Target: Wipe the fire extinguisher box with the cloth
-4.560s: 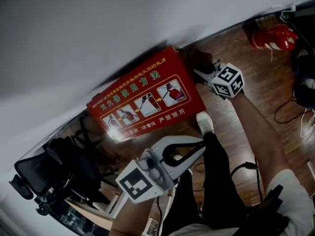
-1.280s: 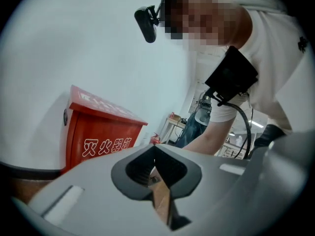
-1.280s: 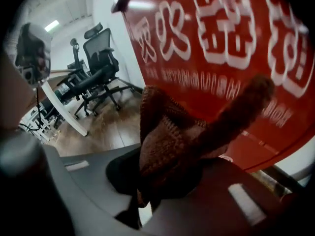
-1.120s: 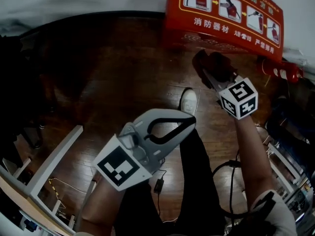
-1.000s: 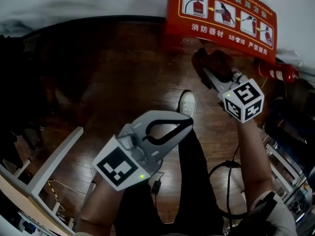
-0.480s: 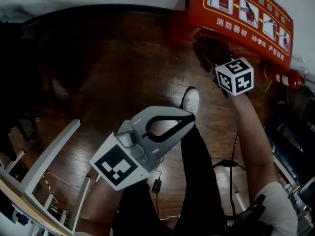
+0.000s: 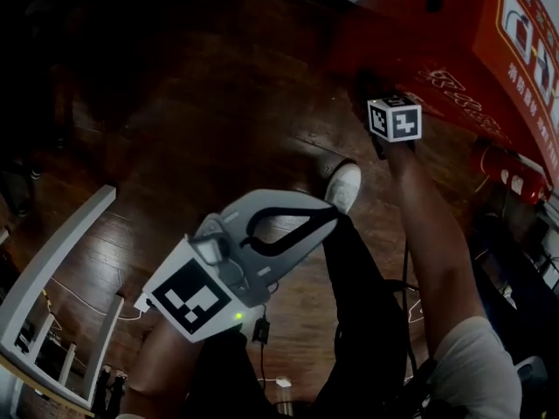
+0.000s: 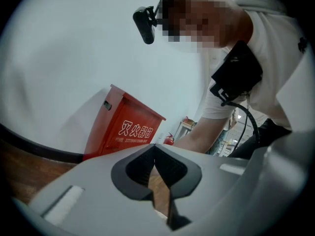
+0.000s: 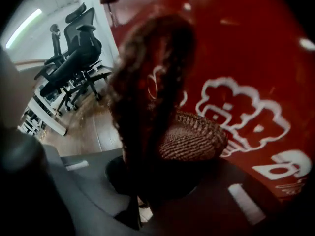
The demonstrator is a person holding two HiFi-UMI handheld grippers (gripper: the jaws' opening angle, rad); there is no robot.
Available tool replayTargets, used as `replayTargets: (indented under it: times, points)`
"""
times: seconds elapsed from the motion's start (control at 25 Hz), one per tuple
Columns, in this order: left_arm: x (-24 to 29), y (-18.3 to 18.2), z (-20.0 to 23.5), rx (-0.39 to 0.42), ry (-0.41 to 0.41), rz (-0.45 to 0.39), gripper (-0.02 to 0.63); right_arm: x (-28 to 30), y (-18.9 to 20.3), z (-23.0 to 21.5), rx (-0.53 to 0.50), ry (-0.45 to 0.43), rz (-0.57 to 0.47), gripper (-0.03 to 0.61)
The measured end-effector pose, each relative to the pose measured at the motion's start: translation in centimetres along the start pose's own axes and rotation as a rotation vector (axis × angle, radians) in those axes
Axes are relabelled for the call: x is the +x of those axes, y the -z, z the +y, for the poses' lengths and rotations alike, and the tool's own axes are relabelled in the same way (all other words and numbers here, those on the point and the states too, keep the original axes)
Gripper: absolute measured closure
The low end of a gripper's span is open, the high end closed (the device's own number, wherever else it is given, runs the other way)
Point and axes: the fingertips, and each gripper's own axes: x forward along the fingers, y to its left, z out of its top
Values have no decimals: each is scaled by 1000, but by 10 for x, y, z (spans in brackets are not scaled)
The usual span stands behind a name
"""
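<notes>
The red fire extinguisher box (image 7: 454,51) with white lettering stands at the upper right of the head view and fills the right gripper view (image 9: 256,82). My right gripper (image 7: 371,85) is shut on a dark brown cloth (image 9: 157,107), which hangs bunched against the box's front. The cloth hides the jaws' tips. My left gripper (image 7: 327,216) hovers low near the person's leg, shut with nothing between its jaws; in its own view (image 8: 156,156) the box (image 8: 120,127) stands far off against the white wall.
Dark wood floor (image 7: 175,129) lies all round. A white frame (image 7: 52,260) stands at the left. A red extinguisher (image 7: 511,168) lies right of the box. Black office chairs (image 9: 74,63) stand behind. The person's white shoe (image 7: 345,186) and a cable (image 7: 406,278) are below.
The right gripper has moved up with the cloth, from just short of the box onto its front. The head view has swung closer to the box. The left gripper has barely moved.
</notes>
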Motion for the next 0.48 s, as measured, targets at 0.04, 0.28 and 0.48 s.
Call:
replayTargets:
  times: [0.04,0.28,0.48]
  points:
    - [-2,4,3,-6,-6,-3,615,6,4,-2,14,1,12,537]
    - [-23,-17,-3,-20,-26,-34,615,-35,-22,38,-6,-26,-38,537]
    - [-54,-90,-32,16,-4,-50,615,-132,-89,119,70,-83,-171,537]
